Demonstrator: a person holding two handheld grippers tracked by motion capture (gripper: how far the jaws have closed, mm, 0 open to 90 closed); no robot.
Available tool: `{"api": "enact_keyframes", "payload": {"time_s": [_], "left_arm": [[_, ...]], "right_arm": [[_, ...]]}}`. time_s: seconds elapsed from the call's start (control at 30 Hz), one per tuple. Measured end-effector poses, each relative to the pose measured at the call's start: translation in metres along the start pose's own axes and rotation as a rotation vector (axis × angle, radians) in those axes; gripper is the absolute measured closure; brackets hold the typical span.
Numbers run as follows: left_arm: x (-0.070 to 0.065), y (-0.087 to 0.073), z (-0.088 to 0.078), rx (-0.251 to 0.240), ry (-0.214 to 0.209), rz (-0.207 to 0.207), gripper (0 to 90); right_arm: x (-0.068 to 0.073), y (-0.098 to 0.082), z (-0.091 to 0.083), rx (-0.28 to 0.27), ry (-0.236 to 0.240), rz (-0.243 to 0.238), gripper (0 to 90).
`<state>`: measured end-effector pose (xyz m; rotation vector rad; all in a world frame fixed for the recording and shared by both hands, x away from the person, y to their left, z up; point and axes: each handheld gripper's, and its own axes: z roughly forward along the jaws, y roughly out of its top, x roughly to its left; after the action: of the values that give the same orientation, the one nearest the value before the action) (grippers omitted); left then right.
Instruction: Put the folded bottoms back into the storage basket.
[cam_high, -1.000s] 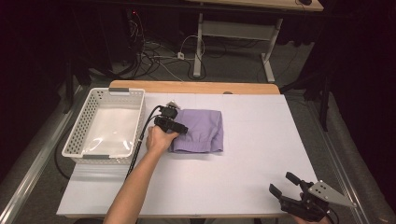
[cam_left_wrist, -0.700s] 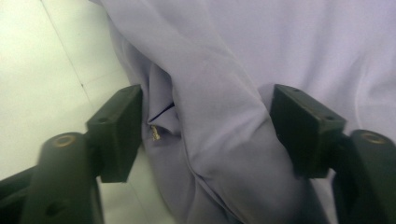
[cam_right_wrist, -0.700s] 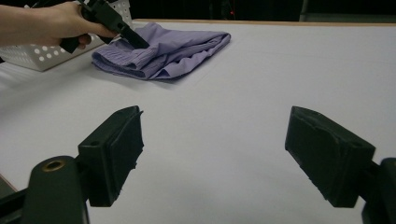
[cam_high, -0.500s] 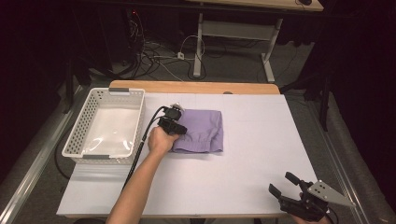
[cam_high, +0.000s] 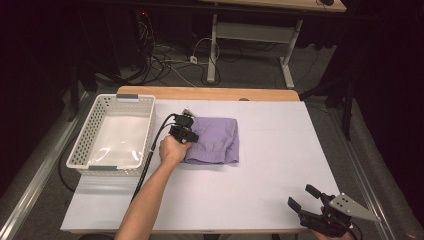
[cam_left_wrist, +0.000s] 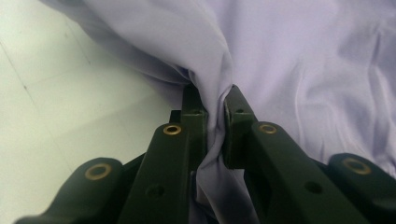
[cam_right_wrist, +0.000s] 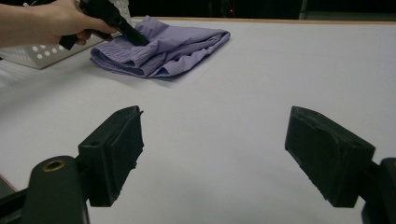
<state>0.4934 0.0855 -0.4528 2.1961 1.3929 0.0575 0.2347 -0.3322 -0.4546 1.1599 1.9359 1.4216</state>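
Right gripper (cam_high: 306, 199) sits at the near right corner of the white table (cam_high: 280, 165), jaws spread wide with nothing between them, aimed across the bare surface toward the cloth. Farther in, left of centre, lies the folded lilac garment (cam_high: 216, 141), flat on the table, just right of the white perforated basket (cam_high: 114, 135); whether the two touch I cannot tell. Left gripper (cam_left_wrist: 215, 116) is at the garment's left edge, its jaws having just been closing, and now pinched on a raised ridge of fabric that runs up between the pads. Handling judgement: light, thin, very soft; no stiffness, so it will sag and unfold from whatever point is lifted. Weave looks smooth, probably a little slippery, so a shallow pinch on one layer could slide out. Not fragile. Best hold looks like a deep bite through all folded layers at an edge or corner, as the left gripper seems to have; a second hold on the far edge would keep the fold together. Basket appears empty, open side up.
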Motion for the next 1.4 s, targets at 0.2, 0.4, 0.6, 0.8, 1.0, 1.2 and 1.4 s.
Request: {"api": "enact_keyframes", "payload": {"time_s": [0.2,0.4,0.6,0.8,1.0,1.2,1.4], "left_arm": [[-0.003,0.001,-0.018,-0.065,-0.034,0.023,80.7],[-0.012,0.006,-0.043,-0.096,-0.082,0.053,81.5],[-0.02,0.011,-0.062,-0.145,-0.107,0.087,81.6],[-0.028,0.011,-0.08,-0.17,-0.122,0.128,81.6],[-0.032,0.012,-0.101,-0.188,-0.127,0.158,81.7],[-0.031,0.012,-0.116,-0.213,-0.137,0.169,81.7],[-0.031,0.008,-0.127,-0.227,-0.149,0.179,81.7]], "right_arm": [[0.0,0.0,0.0,-0.002,0.003,0.001,20.1],[0.001,0.0,-0.001,-0.003,0.003,0.0,20.1],[0.0,0.0,-0.001,-0.003,0.004,0.003,20.1],[0.0,0.0,0.0,-0.003,0.009,0.004,20.1],[0.0,0.0,0.0,-0.002,0.012,0.003,20.3],[0.0,0.0,0.0,-0.003,0.008,0.005,20.3],[0.0,0.0,0.0,-0.001,0.009,0.006,20.3]]}}
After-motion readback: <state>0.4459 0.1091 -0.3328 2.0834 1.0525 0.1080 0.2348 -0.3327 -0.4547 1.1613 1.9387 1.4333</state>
